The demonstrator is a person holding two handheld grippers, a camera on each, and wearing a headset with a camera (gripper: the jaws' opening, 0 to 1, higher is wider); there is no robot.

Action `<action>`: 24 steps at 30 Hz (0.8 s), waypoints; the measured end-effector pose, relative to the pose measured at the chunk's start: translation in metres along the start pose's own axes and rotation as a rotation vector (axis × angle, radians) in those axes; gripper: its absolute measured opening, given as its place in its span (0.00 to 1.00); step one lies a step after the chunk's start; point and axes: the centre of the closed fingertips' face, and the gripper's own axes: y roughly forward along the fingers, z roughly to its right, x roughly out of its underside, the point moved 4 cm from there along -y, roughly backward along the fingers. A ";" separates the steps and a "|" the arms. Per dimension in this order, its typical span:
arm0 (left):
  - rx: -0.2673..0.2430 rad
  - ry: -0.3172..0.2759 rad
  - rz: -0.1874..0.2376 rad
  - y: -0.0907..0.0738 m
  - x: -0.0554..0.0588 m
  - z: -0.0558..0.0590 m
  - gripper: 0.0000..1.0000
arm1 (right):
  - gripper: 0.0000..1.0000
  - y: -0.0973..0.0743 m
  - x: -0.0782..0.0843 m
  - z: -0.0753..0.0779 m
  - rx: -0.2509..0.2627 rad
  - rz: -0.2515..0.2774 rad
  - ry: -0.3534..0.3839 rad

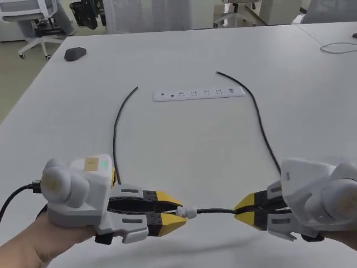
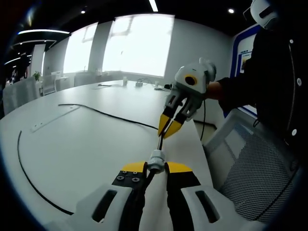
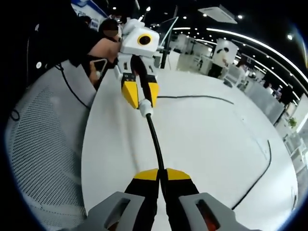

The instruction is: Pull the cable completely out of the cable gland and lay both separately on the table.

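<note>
A small white cable gland (image 1: 187, 212) (image 2: 156, 159) (image 3: 147, 111) sits on a black cable (image 1: 215, 211) (image 3: 154, 139), held just above the white table (image 1: 189, 145). My left gripper (image 1: 179, 213) (image 2: 155, 167) is shut on the gland, its yellow tips pointing right. Facing it, my right gripper (image 1: 240, 211) (image 3: 161, 172) is shut on the cable a short span away. Between the two the cable runs taut and straight. One black length trails from behind the right gripper toward the table's far side, and another curves away behind the left gripper.
A white power strip (image 1: 199, 93) lies across the middle of the table, between the two far cable ends. A dark mouse (image 1: 75, 53) rests at the far left. Office chairs (image 1: 36, 22) stand beyond the table edge, and a mesh chair (image 2: 250, 178) is close by me.
</note>
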 end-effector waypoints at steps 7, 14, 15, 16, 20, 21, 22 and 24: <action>-0.008 0.018 -0.005 0.000 0.002 0.002 0.15 | 0.00 -0.013 0.032 0.013 0.075 -0.062 0.052; -0.016 0.006 -0.015 -0.003 0.005 0.000 0.15 | 0.00 -0.028 0.061 0.022 0.120 -0.080 0.147; -0.018 0.006 -0.017 -0.003 0.005 0.000 0.15 | 0.00 -0.031 0.067 0.026 0.160 -0.101 0.174; -0.021 0.010 -0.019 -0.003 0.006 0.000 0.15 | 0.00 -0.032 0.072 0.025 0.152 -0.127 0.176; -0.022 0.011 -0.018 -0.001 0.006 0.000 0.15 | 0.00 -0.034 0.083 0.031 0.185 -0.148 0.210; -0.020 0.009 -0.013 -0.001 0.005 0.000 0.15 | 0.00 -0.035 0.085 0.032 0.194 -0.151 0.216; -0.020 0.006 -0.011 0.000 0.005 0.000 0.15 | 0.00 -0.035 0.086 0.032 0.194 -0.159 0.221; -0.020 0.014 -0.023 0.001 0.006 0.000 0.15 | 0.00 -0.034 0.088 0.031 0.186 -0.172 0.203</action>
